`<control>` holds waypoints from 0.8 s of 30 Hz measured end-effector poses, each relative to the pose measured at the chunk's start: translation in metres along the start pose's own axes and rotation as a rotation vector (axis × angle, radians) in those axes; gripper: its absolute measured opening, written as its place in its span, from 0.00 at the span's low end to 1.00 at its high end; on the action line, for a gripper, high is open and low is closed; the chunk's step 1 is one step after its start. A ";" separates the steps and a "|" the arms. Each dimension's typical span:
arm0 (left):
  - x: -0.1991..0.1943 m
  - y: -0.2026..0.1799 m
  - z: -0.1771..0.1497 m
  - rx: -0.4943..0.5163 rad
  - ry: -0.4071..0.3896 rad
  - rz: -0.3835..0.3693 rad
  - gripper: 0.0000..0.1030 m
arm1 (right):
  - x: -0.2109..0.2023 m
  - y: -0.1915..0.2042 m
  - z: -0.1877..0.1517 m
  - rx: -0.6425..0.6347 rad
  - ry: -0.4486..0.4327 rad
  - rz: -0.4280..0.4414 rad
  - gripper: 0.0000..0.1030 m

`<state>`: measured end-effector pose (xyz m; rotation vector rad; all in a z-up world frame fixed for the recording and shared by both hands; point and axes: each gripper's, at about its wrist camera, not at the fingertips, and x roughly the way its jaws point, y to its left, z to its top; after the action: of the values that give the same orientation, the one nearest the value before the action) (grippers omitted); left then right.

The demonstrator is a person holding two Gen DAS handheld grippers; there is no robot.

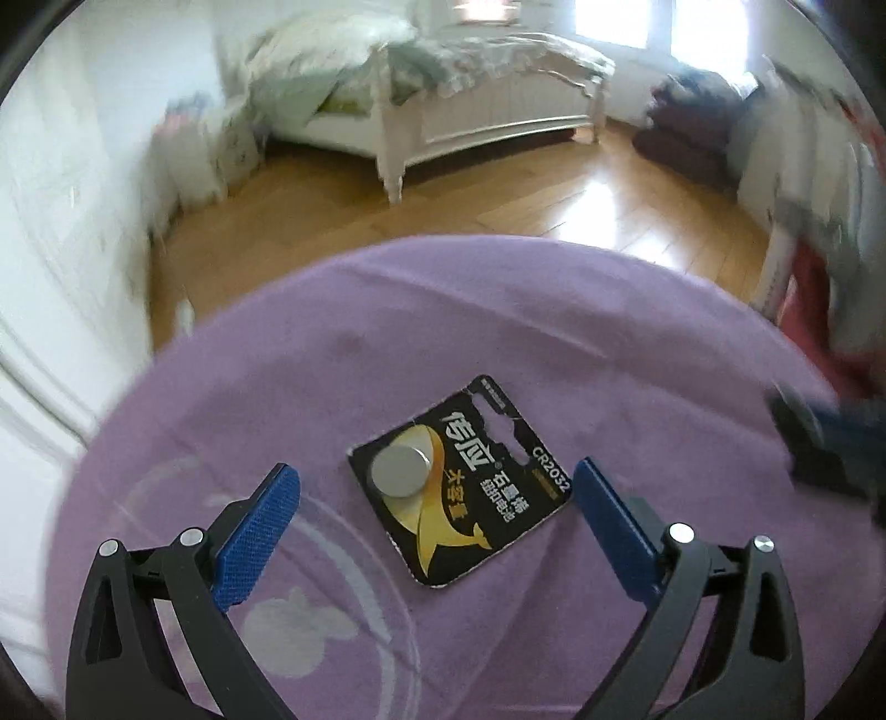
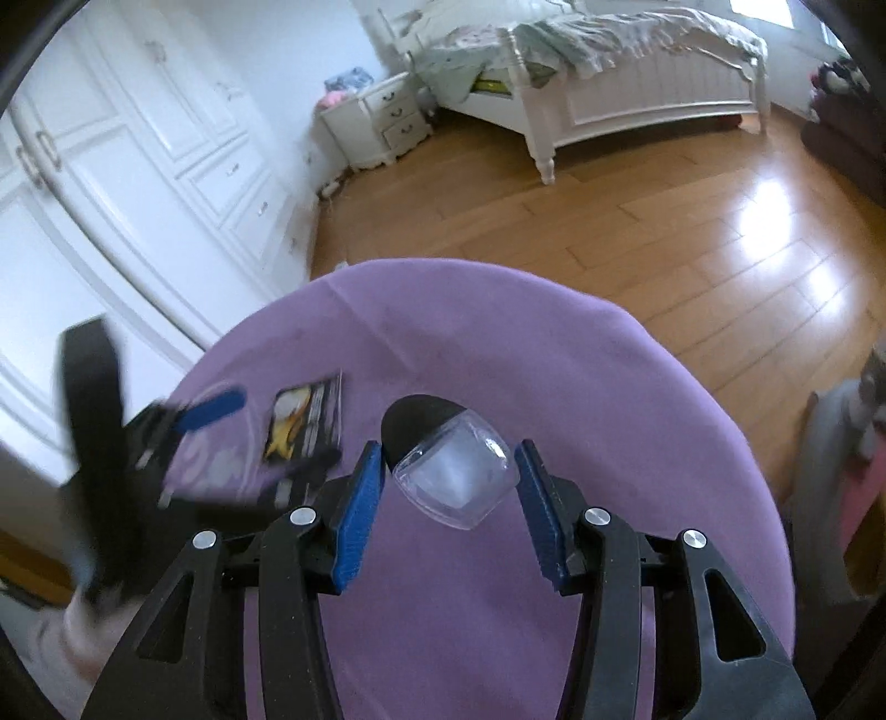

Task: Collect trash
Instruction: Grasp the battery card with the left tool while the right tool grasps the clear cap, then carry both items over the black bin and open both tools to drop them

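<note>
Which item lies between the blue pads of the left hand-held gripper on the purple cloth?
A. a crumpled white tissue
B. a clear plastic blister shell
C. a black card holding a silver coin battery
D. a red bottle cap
C: the left wrist view shows the black battery card with its silver coin cell lying between the open left hand-held gripper.

We see bright daylight from far windows blown out white, glare on the wooden floor, motion blur at the sides, and strong fisheye bending with dark corners.

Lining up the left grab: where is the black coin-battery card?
Left wrist view: the black coin-battery card lies flat on the purple cloth, between the left gripper fingers, untouched.
</note>
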<state>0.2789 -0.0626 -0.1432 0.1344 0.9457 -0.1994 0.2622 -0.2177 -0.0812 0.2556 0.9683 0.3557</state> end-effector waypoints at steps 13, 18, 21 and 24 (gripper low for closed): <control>-0.062 0.016 -0.049 -0.115 -0.079 -0.135 0.71 | -0.060 -0.005 -0.061 0.055 -0.052 0.125 0.47; -0.123 -0.025 -0.060 -0.038 -0.167 -0.179 0.71 | -0.098 0.001 -0.079 0.074 -0.117 0.187 0.47; -0.158 -0.062 -0.066 0.028 -0.211 -0.201 0.71 | -0.129 -0.001 -0.094 0.095 -0.180 0.219 0.47; -0.188 -0.101 -0.069 0.098 -0.259 -0.220 0.71 | -0.163 -0.007 -0.110 0.128 -0.251 0.226 0.48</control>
<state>0.0941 -0.1262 -0.0329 0.0920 0.6917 -0.4561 0.0869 -0.2846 -0.0203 0.5164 0.7162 0.4572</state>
